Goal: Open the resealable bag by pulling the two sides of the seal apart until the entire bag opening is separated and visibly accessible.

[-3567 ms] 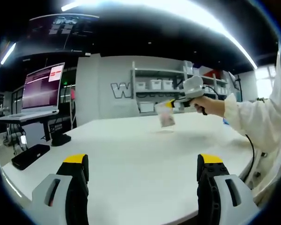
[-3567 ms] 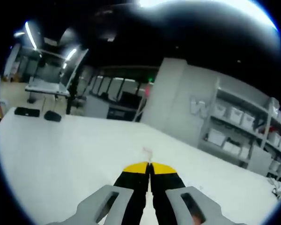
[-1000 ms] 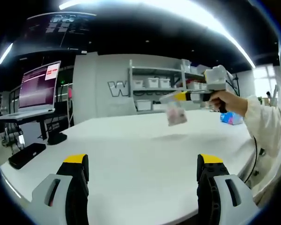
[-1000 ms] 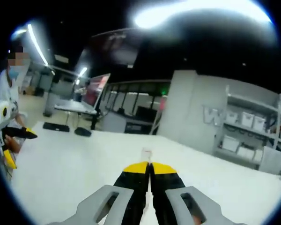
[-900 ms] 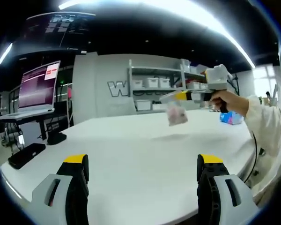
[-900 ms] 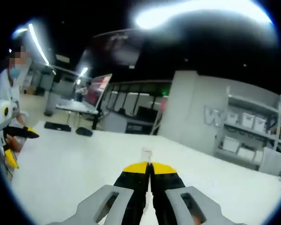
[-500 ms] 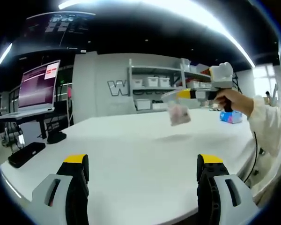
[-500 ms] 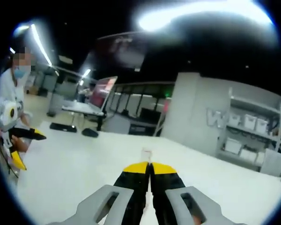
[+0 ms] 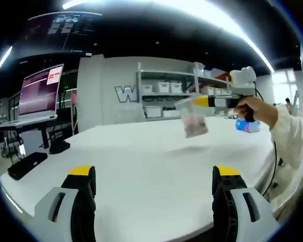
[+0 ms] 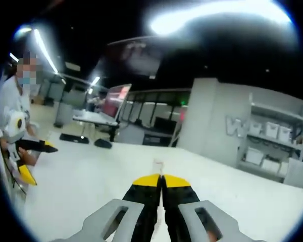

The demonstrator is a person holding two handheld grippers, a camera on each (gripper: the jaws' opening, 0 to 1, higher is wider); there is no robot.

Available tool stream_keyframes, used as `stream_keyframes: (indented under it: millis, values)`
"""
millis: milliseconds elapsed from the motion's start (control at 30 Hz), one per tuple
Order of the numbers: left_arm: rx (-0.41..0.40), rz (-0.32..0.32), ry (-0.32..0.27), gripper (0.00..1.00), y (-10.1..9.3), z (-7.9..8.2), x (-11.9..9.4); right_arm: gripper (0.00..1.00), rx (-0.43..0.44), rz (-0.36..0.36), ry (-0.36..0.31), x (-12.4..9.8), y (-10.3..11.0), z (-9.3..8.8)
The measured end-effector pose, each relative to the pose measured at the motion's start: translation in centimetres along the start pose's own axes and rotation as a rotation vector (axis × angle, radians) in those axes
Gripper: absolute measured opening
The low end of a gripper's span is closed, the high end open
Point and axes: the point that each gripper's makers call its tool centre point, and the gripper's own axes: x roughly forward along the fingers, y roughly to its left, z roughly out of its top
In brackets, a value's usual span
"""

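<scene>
A small clear resealable bag (image 9: 193, 122) with pinkish contents hangs in the air above the white table (image 9: 141, 161). My right gripper (image 9: 187, 103), held by a hand in a white sleeve, is shut on the bag's top edge. In the right gripper view the right gripper (image 10: 161, 179) has its jaws pressed together, and a thin sliver of the bag (image 10: 158, 164) sticks up between the yellow tips. My left gripper (image 9: 154, 174) stands wide open over the table's near edge, with nothing between its jaws. It is also at the left of the right gripper view (image 10: 30, 159), held by a person.
A lit screen (image 9: 40, 91) stands on a side desk at the left, with a black device (image 9: 24, 165) on the table's left edge. Shelves with white bins (image 9: 164, 91) line the back wall. A blue packet (image 9: 248, 126) lies far right on the table.
The right gripper has carried the bag to the right and slightly nearer in the left gripper view. The right gripper view has swung, bringing the person and the left gripper further in.
</scene>
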Motion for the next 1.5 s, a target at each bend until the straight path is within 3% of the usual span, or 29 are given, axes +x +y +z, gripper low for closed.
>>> stream_keyframes:
  millis: [433, 1500]
  values:
    - [0.003, -0.01, 0.003, 0.94, -0.1, 0.1, 0.1, 0.0, -0.002, 0.029, 0.004, -1.9, 1.3, 0.2]
    - [-0.017, -0.051, -0.002, 0.92, -1.2, 0.1, 0.5, 0.0, 0.025, 0.14, 0.063, -5.9, 5.0, -1.6]
